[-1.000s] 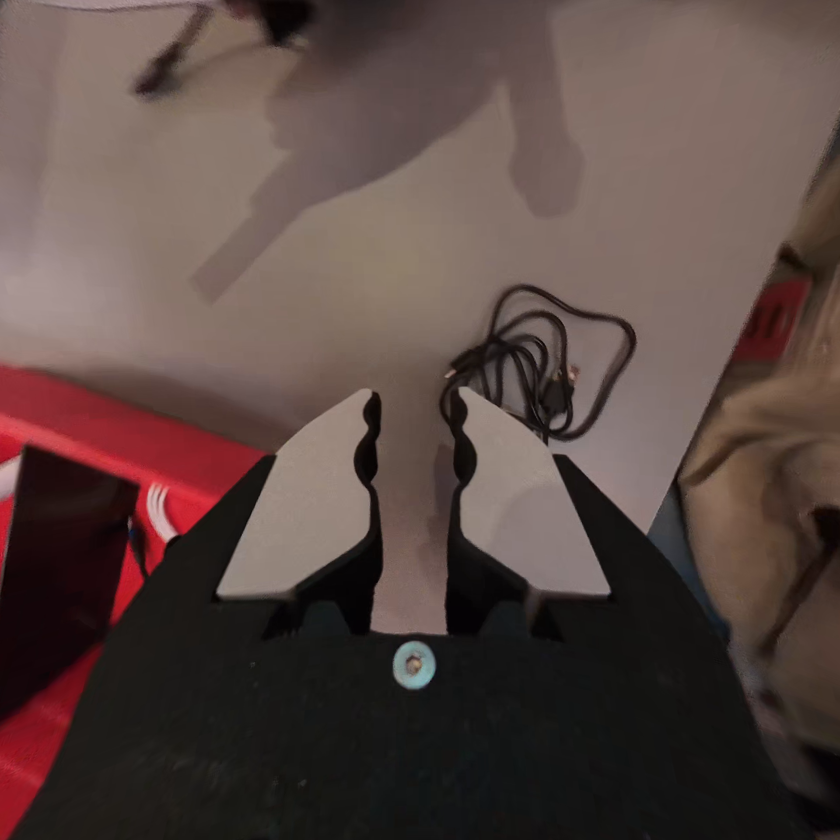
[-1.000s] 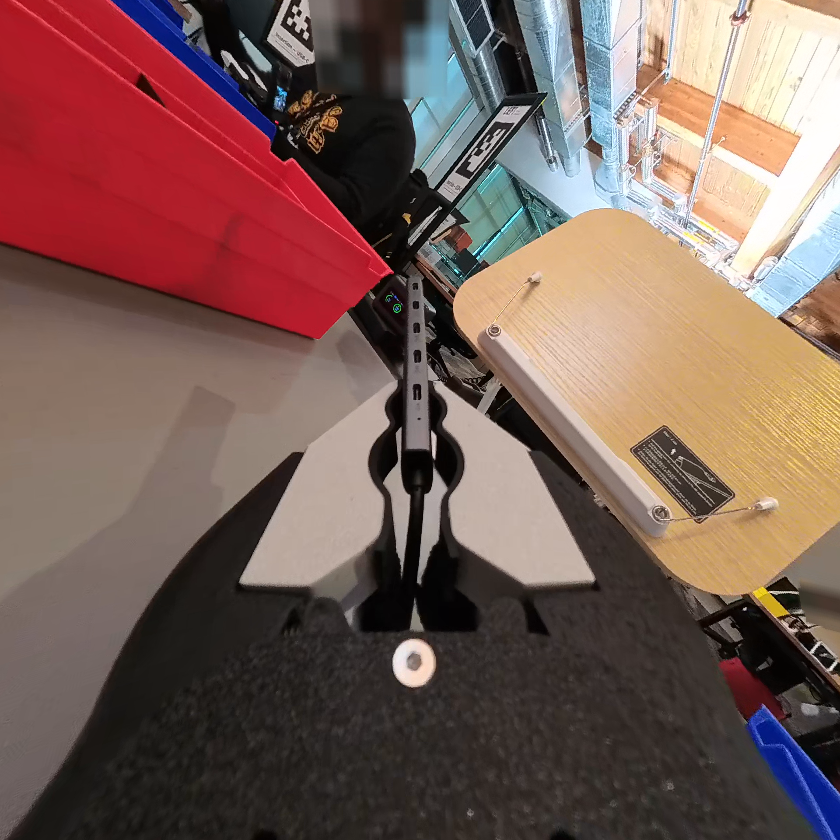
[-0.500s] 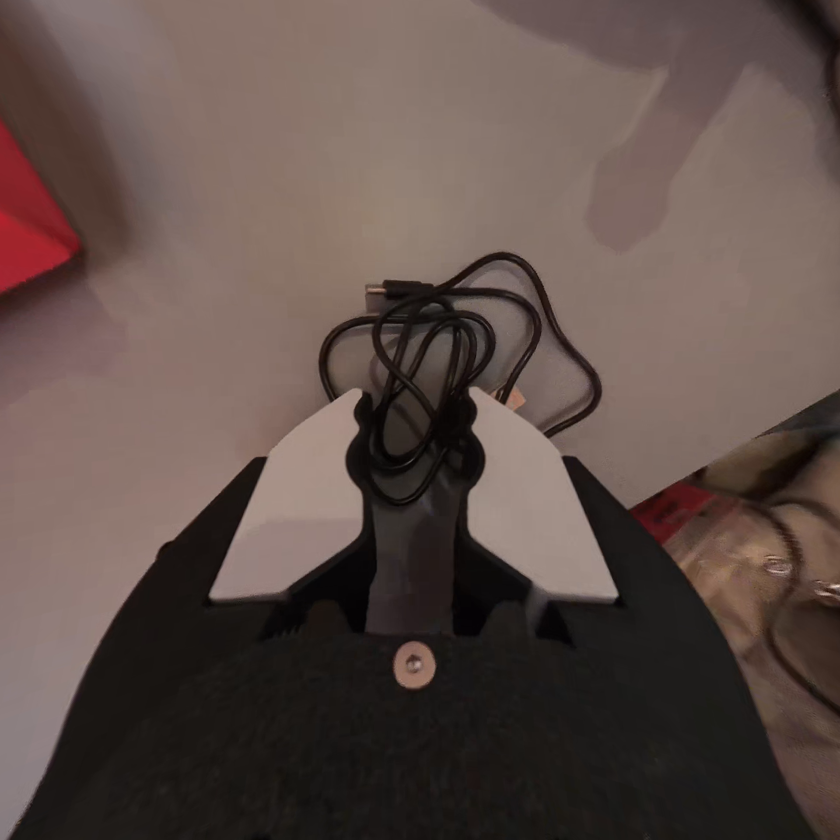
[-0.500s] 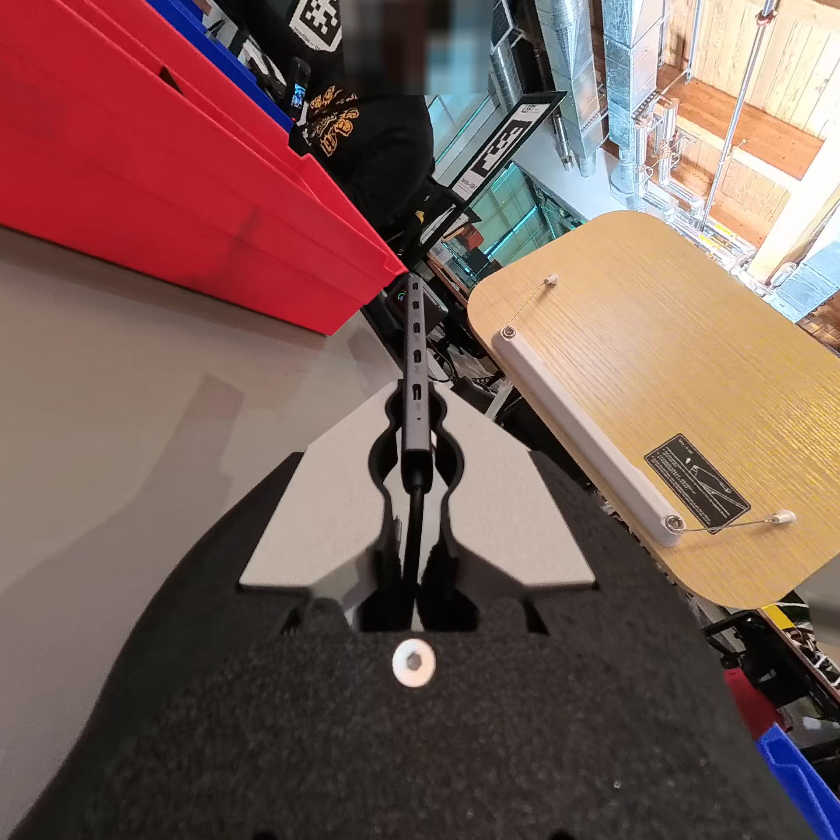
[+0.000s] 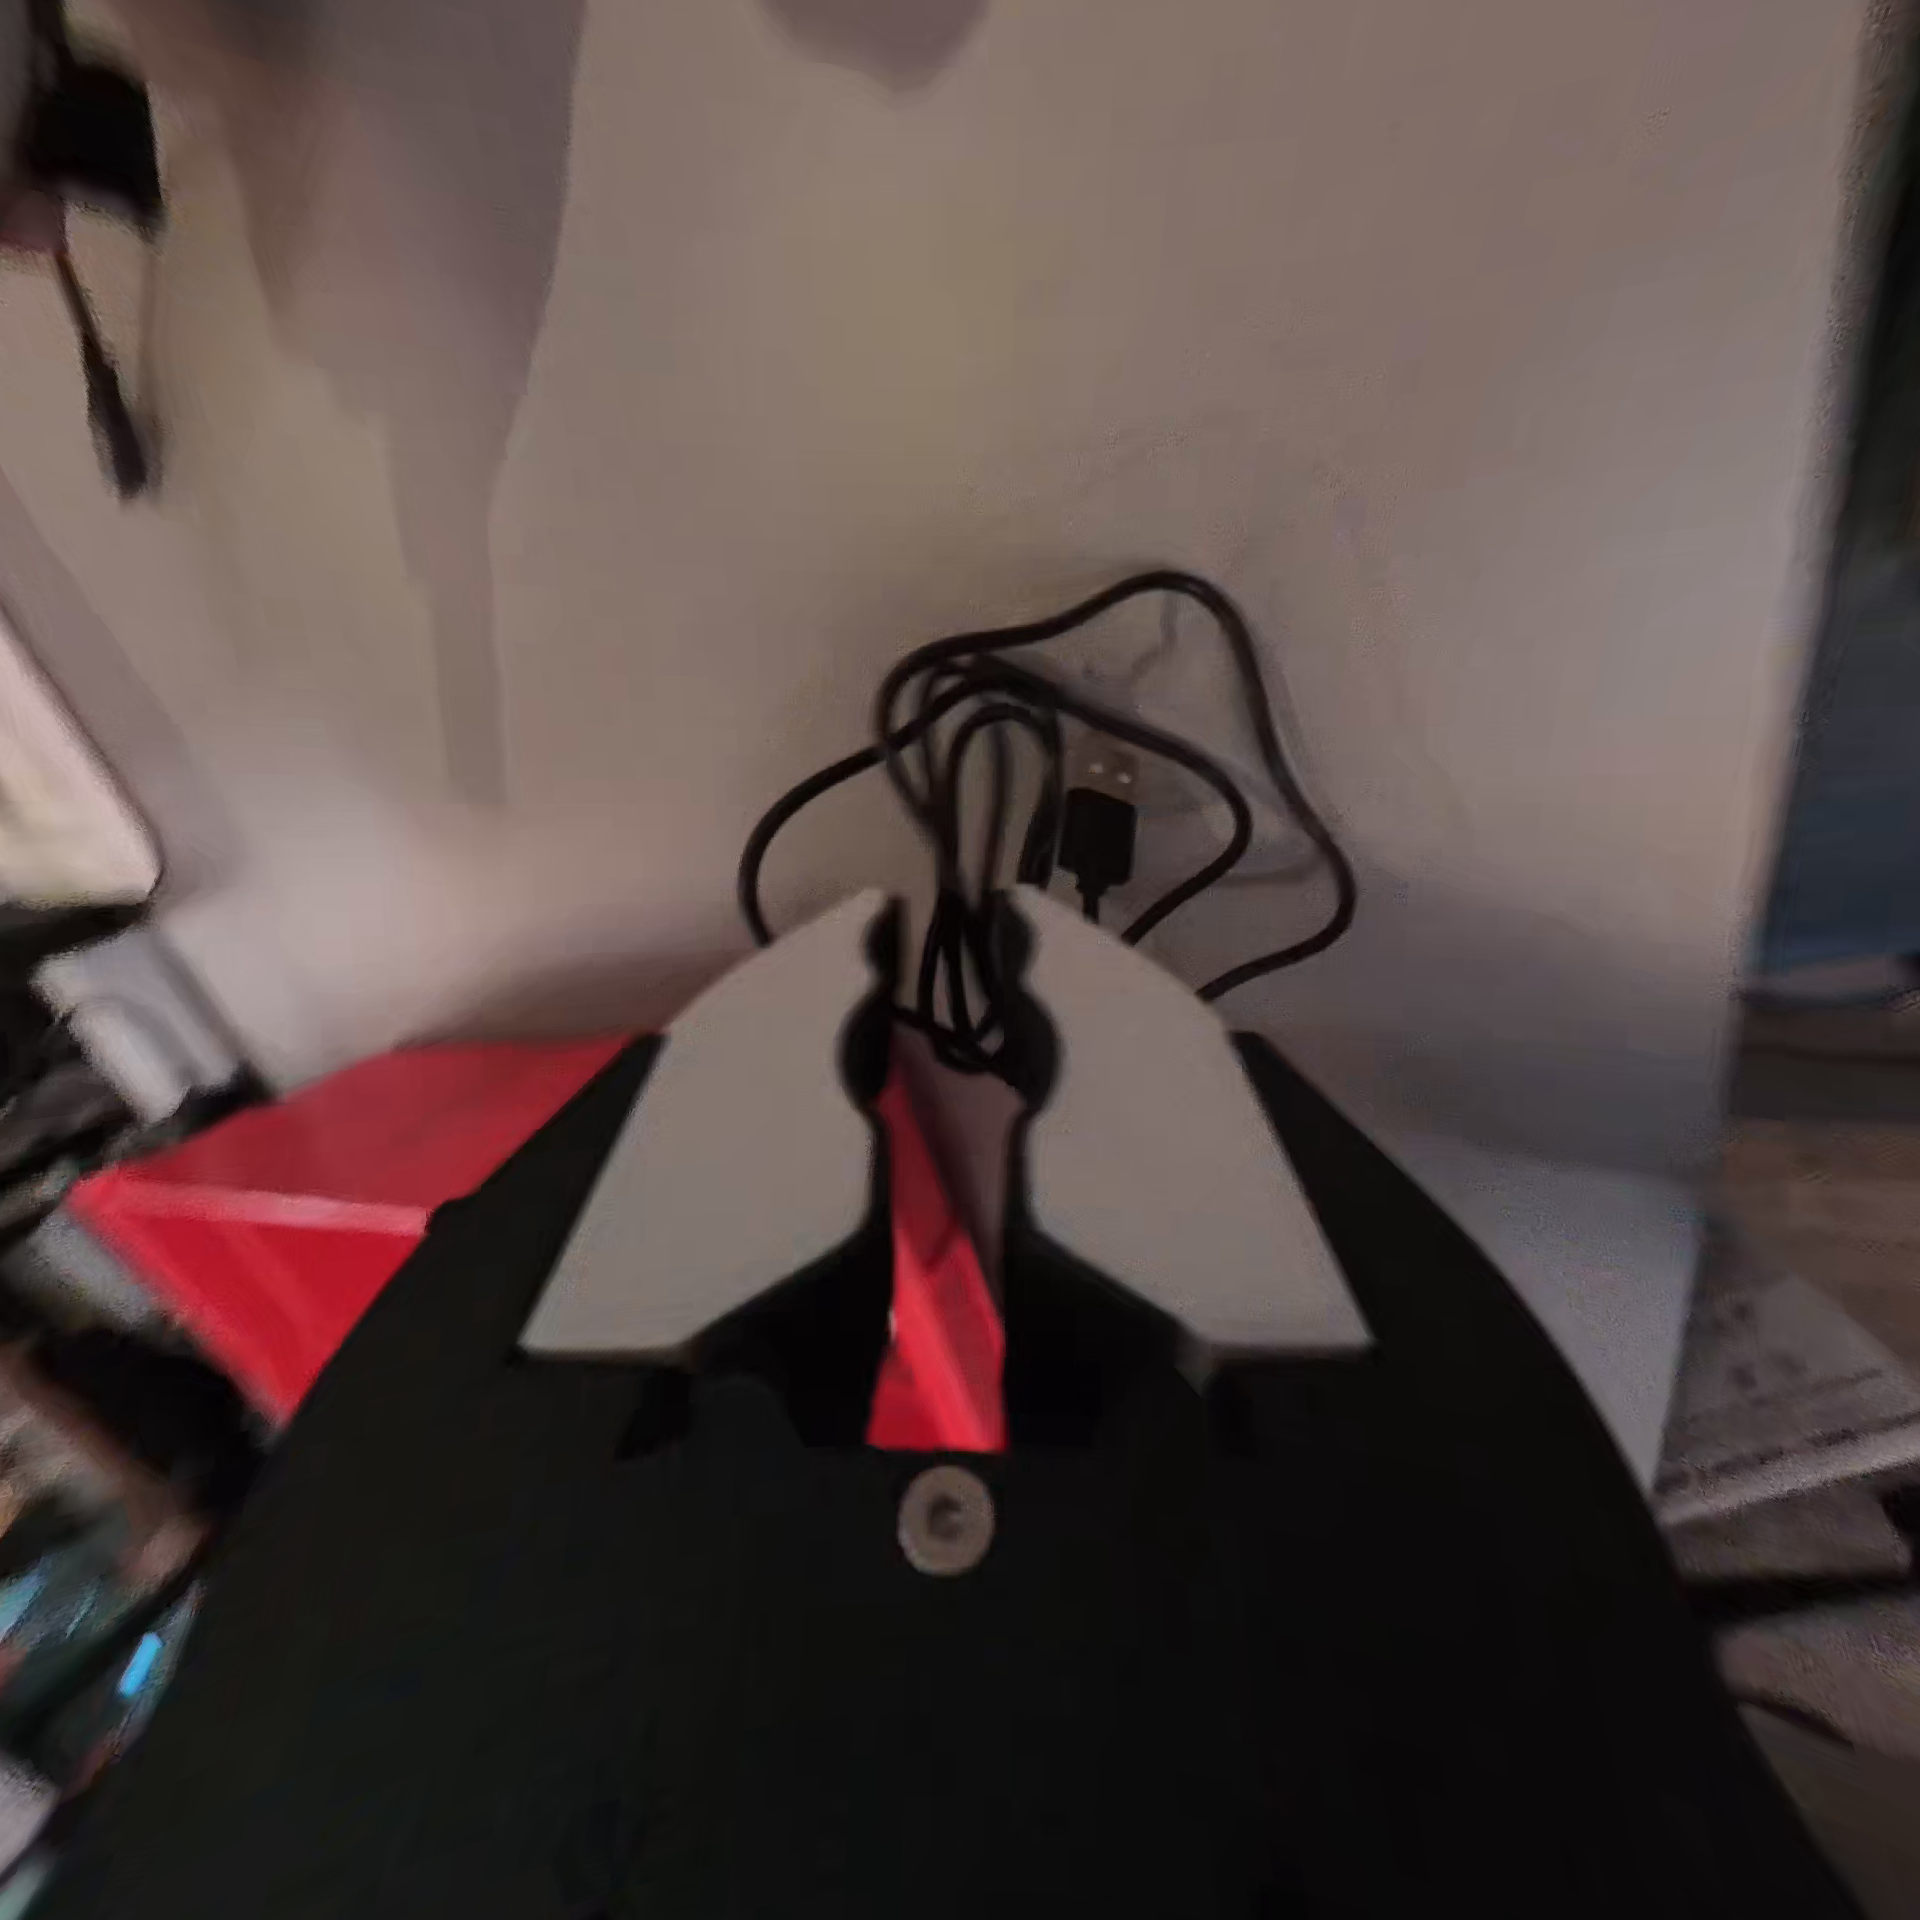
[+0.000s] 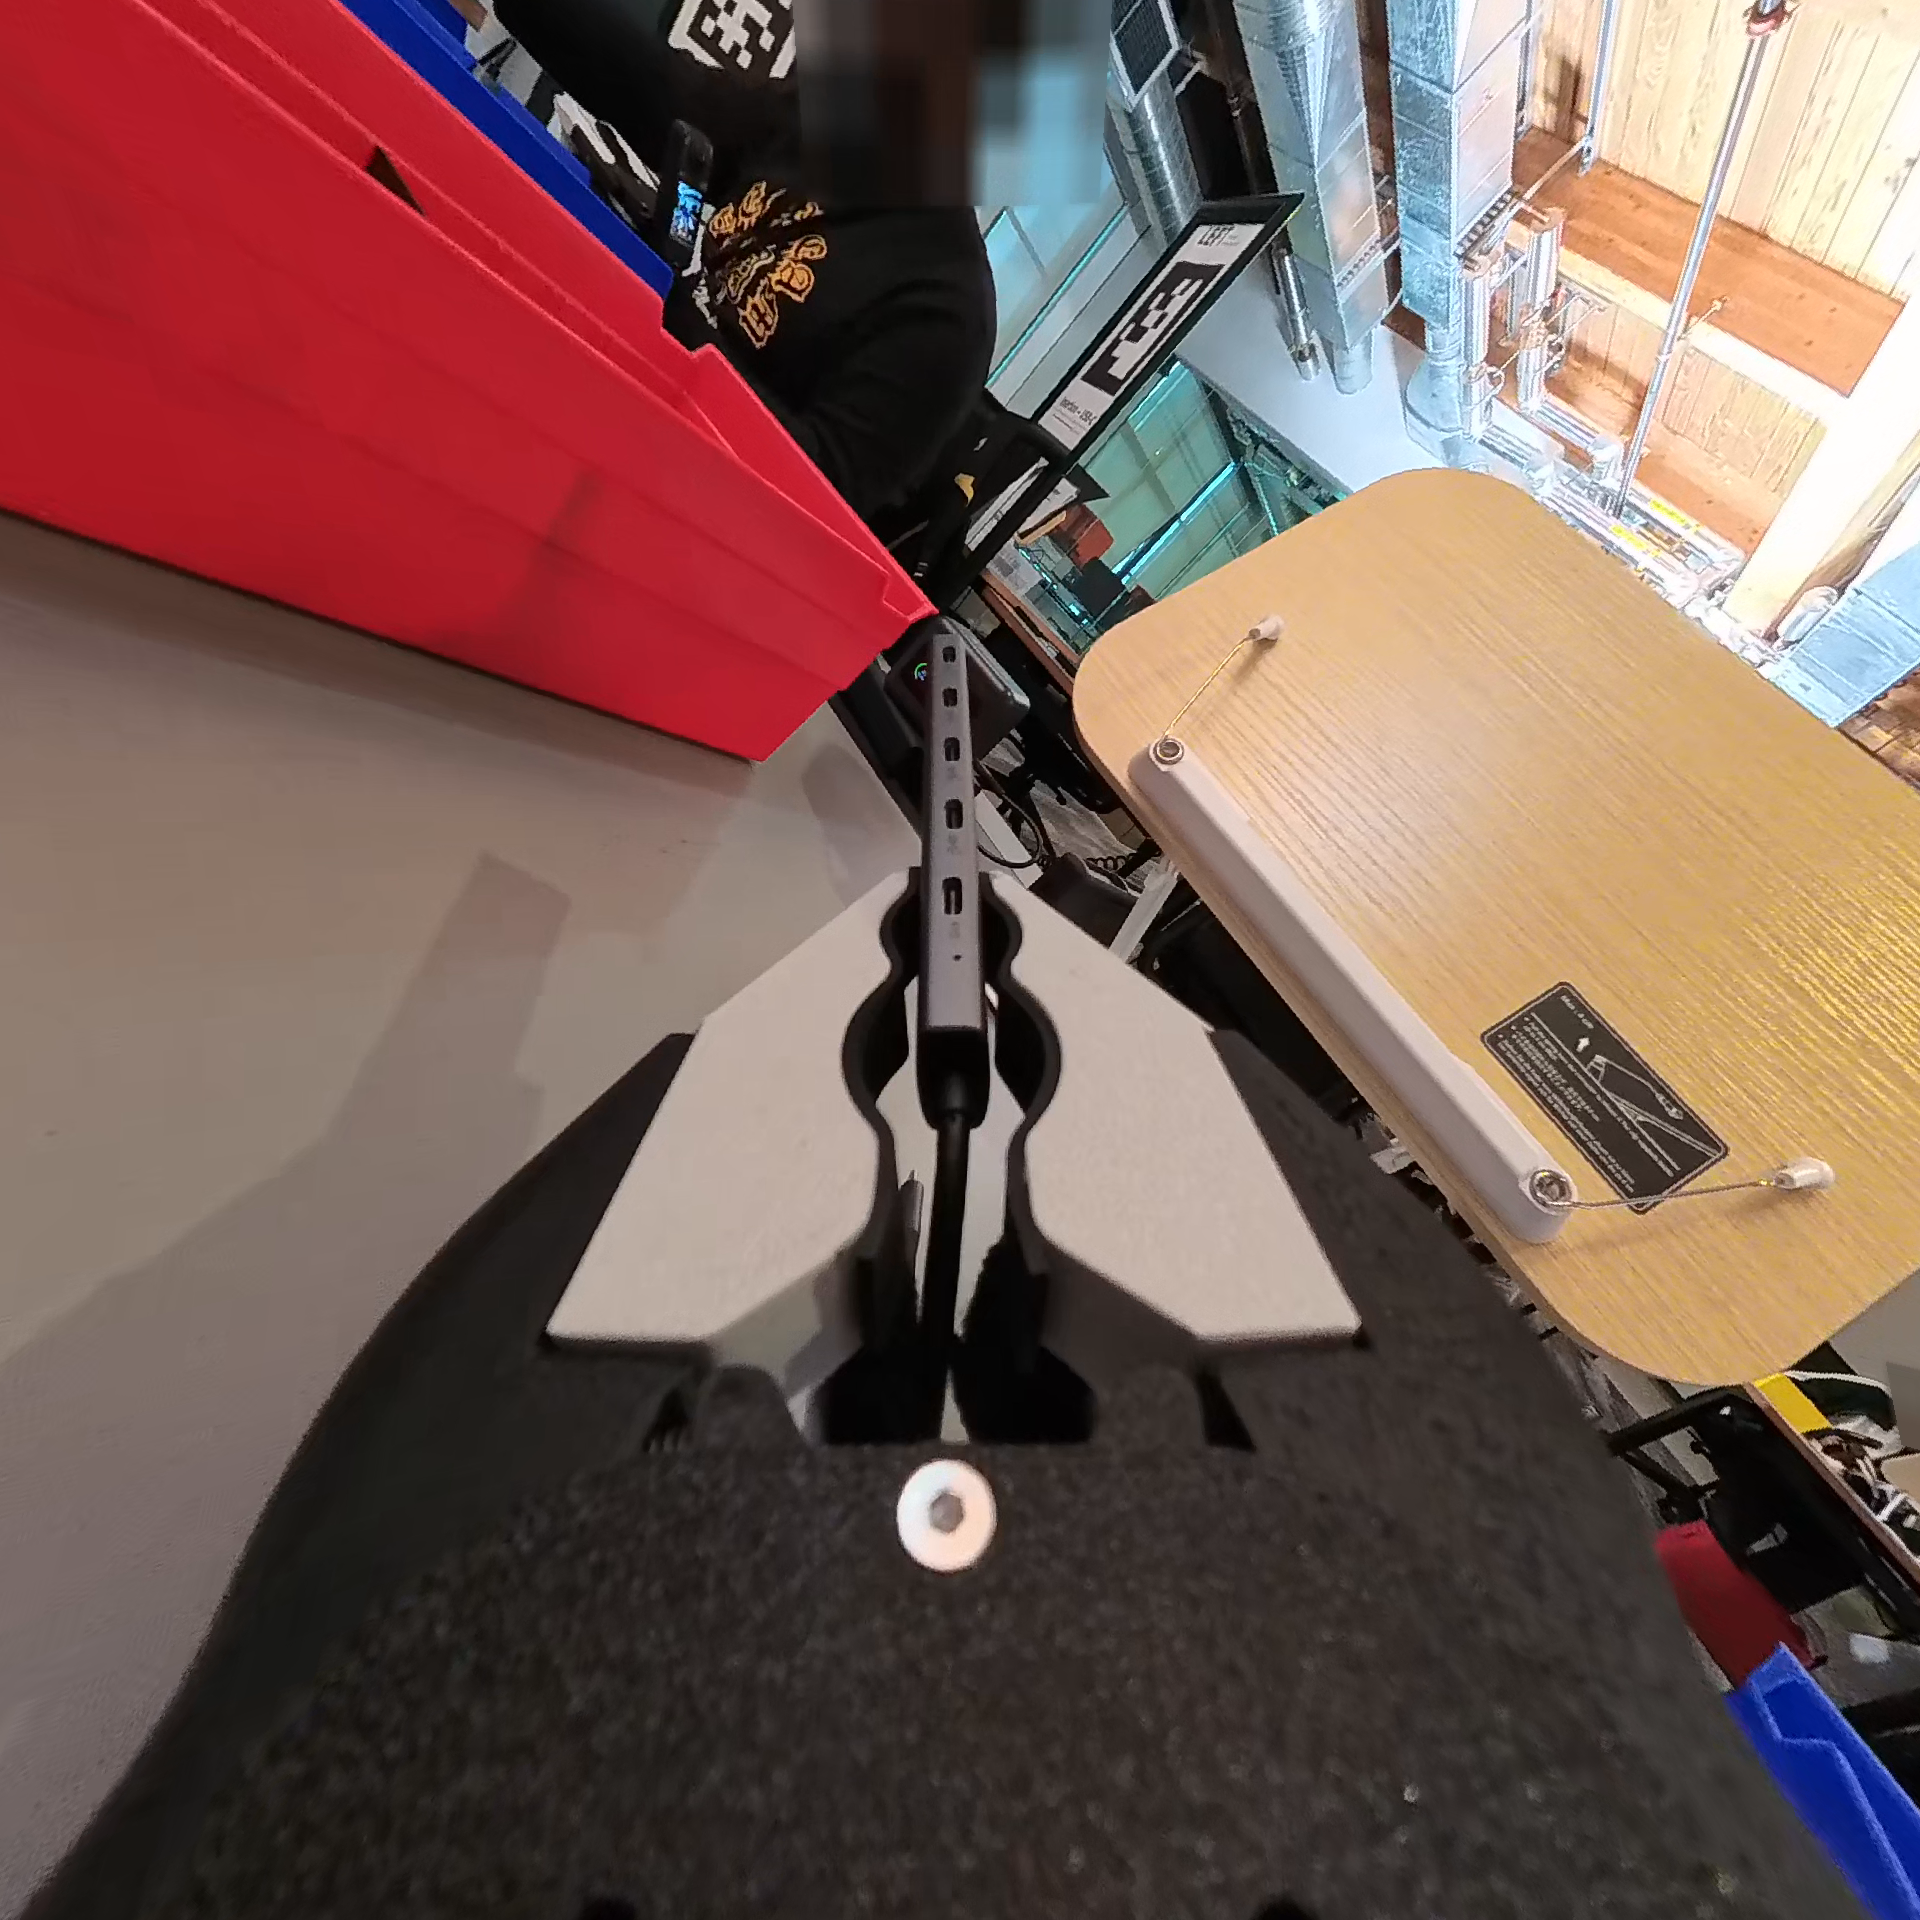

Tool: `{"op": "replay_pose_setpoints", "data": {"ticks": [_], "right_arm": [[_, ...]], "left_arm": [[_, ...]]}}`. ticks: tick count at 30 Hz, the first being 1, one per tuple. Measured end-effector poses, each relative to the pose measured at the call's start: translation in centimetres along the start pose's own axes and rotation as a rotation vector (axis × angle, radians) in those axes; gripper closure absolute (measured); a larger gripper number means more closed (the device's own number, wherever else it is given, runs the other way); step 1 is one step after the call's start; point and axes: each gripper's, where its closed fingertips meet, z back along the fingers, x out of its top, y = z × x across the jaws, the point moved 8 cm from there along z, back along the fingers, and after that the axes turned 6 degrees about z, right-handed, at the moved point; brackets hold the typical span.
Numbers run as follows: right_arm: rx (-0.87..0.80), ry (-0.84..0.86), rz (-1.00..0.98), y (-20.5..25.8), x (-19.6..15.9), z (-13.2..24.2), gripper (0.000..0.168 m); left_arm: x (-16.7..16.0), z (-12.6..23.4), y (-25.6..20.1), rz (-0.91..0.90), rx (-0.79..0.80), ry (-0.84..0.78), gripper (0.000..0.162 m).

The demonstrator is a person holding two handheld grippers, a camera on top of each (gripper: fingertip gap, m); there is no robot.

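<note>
Up at 12 o'clock from the left gripper (image 5: 948,925), a tangled black cable (image 5: 1049,790) sits bunched against the pale grey tabletop (image 5: 1351,416), with its USB plug (image 5: 1103,821) poking out at about 1 o'clock. The jaws are nearly together and a few loops of that cable run down between the fingers (image 5: 748,1122), so it looks pinched, though this view is pretty blurry. A red bin (image 5: 312,1195) shows at 9 o'clock; I can't see what's in it.

Over on the right gripper (image 6: 951,925), the jaws are clamped on a slim grey multiport hub (image 6: 951,831) that sticks straight out toward 12, ports facing up, its black lead (image 6: 943,1226) trailing back between the fingers. It hangs over the far edge of the grey table (image 6: 260,935).

Writing-wise: a black sticker (image 6: 1605,1096) with white print and a diagram sits on the wooden tray table (image 6: 1558,831) at 3 o'clock, next to its white ledge bar (image 6: 1340,997). At 12 to 1 o'clock there are black and white marker boards (image 6: 1153,322), and a person in a black top (image 6: 862,312) with yellow print. Stacked red bins (image 6: 364,416) fill 10 o'clock, contents hidden. A blue bin (image 6: 1829,1787) corner peeks in at 4 o'clock.
</note>
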Motion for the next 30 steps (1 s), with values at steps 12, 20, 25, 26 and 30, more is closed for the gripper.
{"op": "replay_pose_setpoints", "data": {"ticks": [12,20,25,26,30], "right_arm": [[0.01,0.004,-0.002,0.1,-0.1,-0.1,0.16],[0.017,0.006,-0.005,0.2,-0.1,-0.2,0.16],[0.018,0.007,-0.004,0.2,-0.1,-0.1,0.16],[0.019,0.008,-0.006,0.2,-0.1,-0.1,0.16],[0.022,0.009,-0.009,0.2,-0.1,-0.1,0.16]], "left_arm": [[-2.5,-0.7,-4.2,0.724,0.099,-0.312,0.141],[-2.4,-3.2,-3.4,0.721,-0.069,-0.337,0.143],[-1.7,-5.0,-2.3,0.984,-0.151,-0.348,0.141],[-1.6,-5.2,-2.4,1.034,-0.153,-0.357,0.141],[-1.3,-5.5,-3.0,1.184,-0.052,-0.355,0.152]]}}
